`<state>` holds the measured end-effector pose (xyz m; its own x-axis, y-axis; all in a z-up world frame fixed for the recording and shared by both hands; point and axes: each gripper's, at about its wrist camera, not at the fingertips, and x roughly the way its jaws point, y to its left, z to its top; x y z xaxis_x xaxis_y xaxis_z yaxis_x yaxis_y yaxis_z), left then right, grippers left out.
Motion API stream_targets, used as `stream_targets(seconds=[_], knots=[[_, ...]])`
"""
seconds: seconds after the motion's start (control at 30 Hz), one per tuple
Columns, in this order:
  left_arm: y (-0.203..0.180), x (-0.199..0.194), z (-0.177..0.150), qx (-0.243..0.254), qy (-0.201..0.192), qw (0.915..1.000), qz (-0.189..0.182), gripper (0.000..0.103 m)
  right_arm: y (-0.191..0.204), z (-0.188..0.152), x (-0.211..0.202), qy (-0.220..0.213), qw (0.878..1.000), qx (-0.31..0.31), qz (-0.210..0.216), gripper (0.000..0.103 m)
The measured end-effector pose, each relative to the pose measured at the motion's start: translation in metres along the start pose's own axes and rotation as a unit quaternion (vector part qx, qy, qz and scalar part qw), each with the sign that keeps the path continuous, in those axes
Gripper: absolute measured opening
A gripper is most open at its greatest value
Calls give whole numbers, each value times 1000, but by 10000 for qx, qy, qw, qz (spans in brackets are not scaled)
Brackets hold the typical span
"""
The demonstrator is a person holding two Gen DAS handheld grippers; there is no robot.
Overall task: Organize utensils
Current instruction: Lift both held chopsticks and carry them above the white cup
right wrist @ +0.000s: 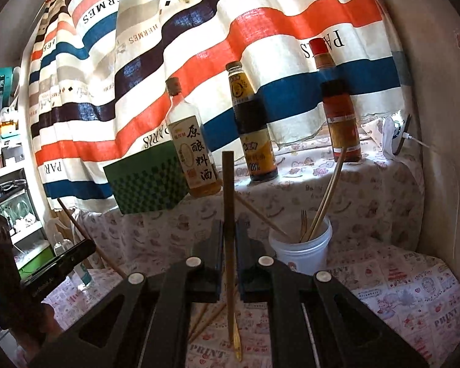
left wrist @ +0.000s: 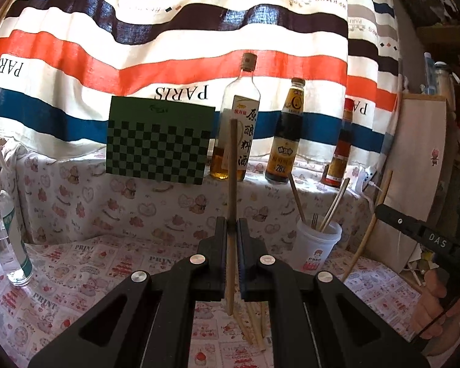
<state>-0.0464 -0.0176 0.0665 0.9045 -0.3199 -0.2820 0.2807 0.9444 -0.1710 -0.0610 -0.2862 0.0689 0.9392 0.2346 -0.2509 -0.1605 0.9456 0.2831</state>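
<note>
A wooden chopstick (left wrist: 231, 184) is clamped upright between the jaws of the left gripper (left wrist: 232, 230), its lower end hanging above the loose chopsticks (left wrist: 254, 325) left lying on the printed tablecloth (left wrist: 76, 276). A second, darker stick (right wrist: 228, 214) is pinched the same way in the right gripper (right wrist: 229, 233); its lower end appears flattened, so it may be a small fork or pick, which cannot be settled. The white cup (left wrist: 317, 245), holding several sticks and a small fork (right wrist: 303, 224), stands to the right of the left gripper and just beyond the right one. Risks, as judged: each stick is gripped at a narrow point along its length, so a pivot or slip is likely if a tip strikes the cup rim or the sticks that lean outward from it; a hard contact could tip the light cup. Both tools are aimed toward one small mouth, so a collision between them is possible if they are moved together. Room is limited: the cloth-draped ledge carrying the cooking-wine bottle (left wrist: 237, 122), the soy bottle (left wrist: 286, 135) and the red-capped bottle (right wrist: 339, 107) lies close behind the cup, a wall closes the right side, and a spray bottle (left wrist: 3, 214) stands well to the left. Open space remains above the cup and over the near tablecloth.
</note>
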Motion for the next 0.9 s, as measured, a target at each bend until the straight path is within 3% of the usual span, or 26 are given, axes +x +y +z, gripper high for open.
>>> stream_targets(seconds=[0.1, 0.33, 0.43, 0.53, 0.73, 0.9], knots=[[3, 4, -2, -100, 65, 9998, 137, 5, 3, 0, -3, -43, 10000, -45, -8, 7], [3, -1, -1, -122, -21, 9999, -4, 5, 2, 2, -7, -131, 9999, -30, 3, 7], [-6, -4, 5, -139, -27, 9997, 208, 5, 3, 3, -4, -128, 9999, 2, -18, 7], [-26, -3, 22, 78, -89, 9999, 106, 5, 6, 13, -1, -24, 9999, -104, -18, 7], [-64, 1, 72, 296, -344, 9982, -391, 5, 19, 59, -20, -580, 9970, -514, 72, 7], [-86, 19, 100, 192, -504, 9952, -817, 5, 21, 90, -20, -1123, 9912, -673, -216, 7]])
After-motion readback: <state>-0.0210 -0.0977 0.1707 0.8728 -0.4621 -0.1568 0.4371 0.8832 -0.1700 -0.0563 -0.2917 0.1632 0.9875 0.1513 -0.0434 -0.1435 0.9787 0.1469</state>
